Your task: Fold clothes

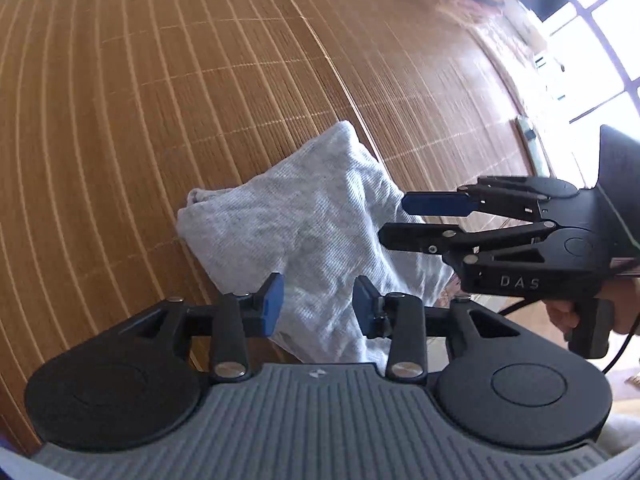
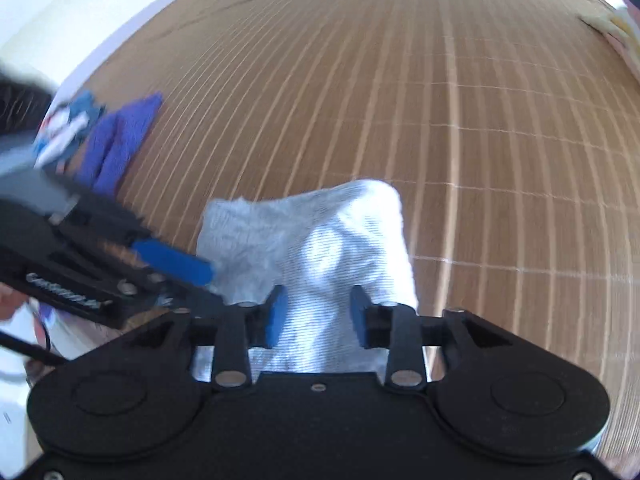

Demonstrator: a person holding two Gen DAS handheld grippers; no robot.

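A folded pale grey ribbed cloth [image 1: 316,236] lies rumpled on the woven bamboo mat [image 1: 160,100]. Both the left gripper [image 1: 318,306] and right gripper [image 2: 316,318] hover above its near edge, blue-padded fingers [image 1: 274,300] parted, gripping nothing.

The folded garment [image 1: 320,232] is pale grey-white knit cloth, finely ribbed, soft and matt, with light creases. It lies on a bamboo mat [image 1: 180,100] of narrow tan slats joined by pale stitching, smooth with a faint sheen. The left gripper [image 1: 318,308] is matt black plastic with bright metal pins and a ribbed grey housing; its pads [image 1: 274,300] look like smooth blue rubber. The purple cloth [image 2: 120,140] is blurred, possibly fleecy.
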